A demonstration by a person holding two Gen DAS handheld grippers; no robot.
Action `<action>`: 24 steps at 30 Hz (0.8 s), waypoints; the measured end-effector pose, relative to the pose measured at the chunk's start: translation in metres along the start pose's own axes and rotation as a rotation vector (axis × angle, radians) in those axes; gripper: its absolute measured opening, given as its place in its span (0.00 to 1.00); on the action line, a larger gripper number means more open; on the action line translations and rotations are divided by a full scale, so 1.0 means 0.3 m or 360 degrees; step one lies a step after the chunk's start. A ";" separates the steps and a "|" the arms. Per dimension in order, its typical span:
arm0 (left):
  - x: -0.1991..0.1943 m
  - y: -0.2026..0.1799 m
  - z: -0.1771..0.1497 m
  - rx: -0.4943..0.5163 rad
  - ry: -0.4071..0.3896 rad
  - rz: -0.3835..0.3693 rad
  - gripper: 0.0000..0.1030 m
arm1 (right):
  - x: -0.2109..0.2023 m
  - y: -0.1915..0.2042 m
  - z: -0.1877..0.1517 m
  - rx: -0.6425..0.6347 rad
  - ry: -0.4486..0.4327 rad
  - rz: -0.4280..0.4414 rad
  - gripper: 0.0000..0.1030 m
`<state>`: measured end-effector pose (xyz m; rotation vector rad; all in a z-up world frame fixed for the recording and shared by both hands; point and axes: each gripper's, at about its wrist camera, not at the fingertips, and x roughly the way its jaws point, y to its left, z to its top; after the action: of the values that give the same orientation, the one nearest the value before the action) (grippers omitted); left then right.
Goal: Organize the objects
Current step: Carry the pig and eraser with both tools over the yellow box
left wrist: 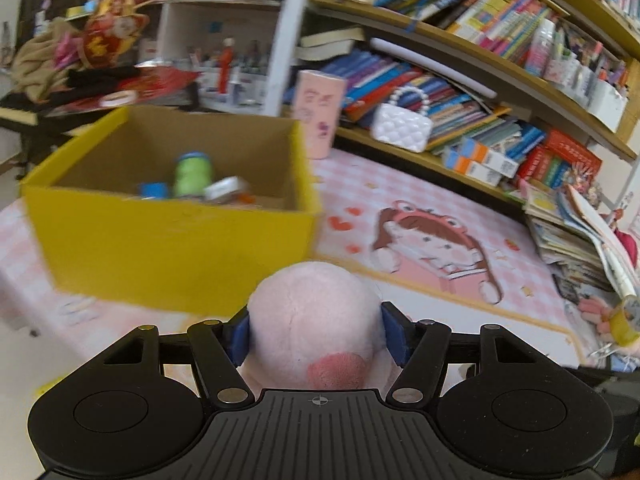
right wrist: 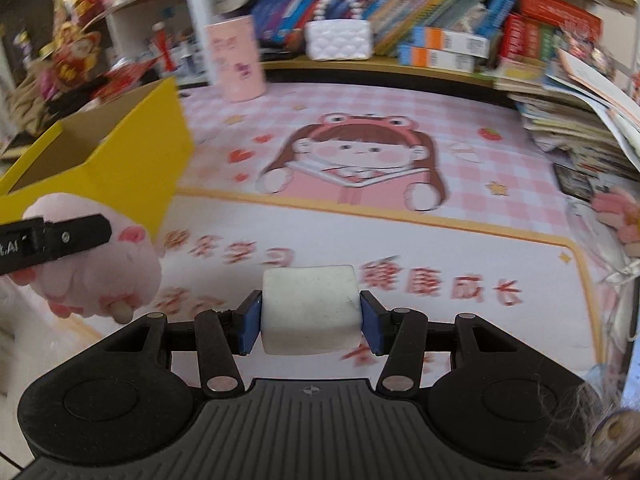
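Between the blue pads of the left gripper (left wrist: 316,334) sat a pink plush toy (left wrist: 316,320), held just short of the yellow cardboard box (left wrist: 168,240). It looked soft and light, best pinched across its round body. The right gripper (right wrist: 310,322) clamped a white block (right wrist: 310,308) above the pink cartoon mat (right wrist: 400,240); that looked firm and smooth, so it might slip.

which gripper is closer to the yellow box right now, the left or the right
Left. The left gripper, clamped on a pink plush toy, sits just in front of the yellow box. The right gripper, holding a white block, is further off to the box's right, over the desk mat.
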<state>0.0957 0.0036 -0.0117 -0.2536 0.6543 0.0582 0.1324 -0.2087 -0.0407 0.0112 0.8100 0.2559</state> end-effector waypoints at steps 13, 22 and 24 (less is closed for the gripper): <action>-0.192 0.299 -0.076 -0.0094 -0.0006 0.0140 0.63 | -0.057 0.364 -0.093 -0.0190 -0.0011 0.0131 0.46; -0.292 0.429 -0.093 -0.0035 -0.0056 0.0122 0.63 | -0.106 0.533 -0.159 -0.0173 -0.0061 0.0141 0.46; -0.311 0.451 -0.090 -0.0026 -0.0077 0.0114 0.63 | -0.114 0.563 -0.165 -0.0171 -0.0082 0.0140 0.46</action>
<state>-0.0123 0.1303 -0.0047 -0.2437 0.6148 0.1381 0.0368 -0.0572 -0.0323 -0.0474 0.7447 0.3806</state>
